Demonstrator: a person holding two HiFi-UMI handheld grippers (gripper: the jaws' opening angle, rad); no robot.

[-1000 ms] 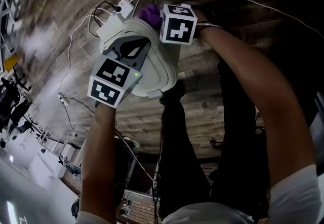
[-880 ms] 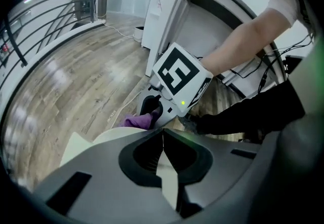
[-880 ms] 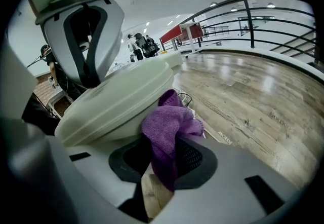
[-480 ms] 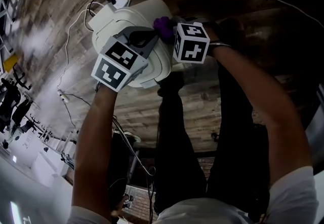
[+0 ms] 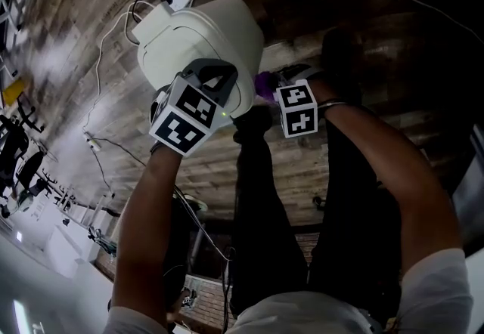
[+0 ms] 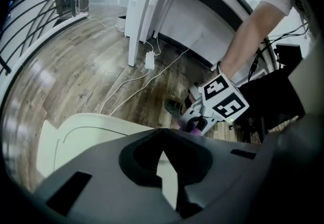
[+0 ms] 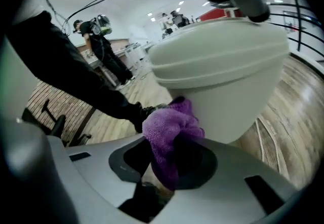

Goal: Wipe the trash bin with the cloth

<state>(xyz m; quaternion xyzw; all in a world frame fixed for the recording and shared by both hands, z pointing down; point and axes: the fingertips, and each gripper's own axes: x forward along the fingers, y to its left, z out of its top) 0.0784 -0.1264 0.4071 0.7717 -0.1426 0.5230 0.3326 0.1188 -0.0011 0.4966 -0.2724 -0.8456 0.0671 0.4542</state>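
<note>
Trash bin (image 5: 198, 34) getting side wiped: right gripper (image 7: 167, 164) grasping purple cloth (image 7: 169, 129), pressing it against bin wall under rim. Left gripper (image 6: 163, 167) clenched empty, hovering over bin lid, likely steadying.

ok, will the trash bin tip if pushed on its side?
Likely light: the trash bin looks like hollow plastic. It narrows downward, so a push may tip it. The left claw at its lid might steady it.

Cream-white trash bin (image 5: 200, 34), purple cloth (image 7: 167, 129), black-and-white square-patterned marker cubes (image 5: 296, 108), perhaps grey-brown wood-grain floor (image 5: 76, 7).
</note>
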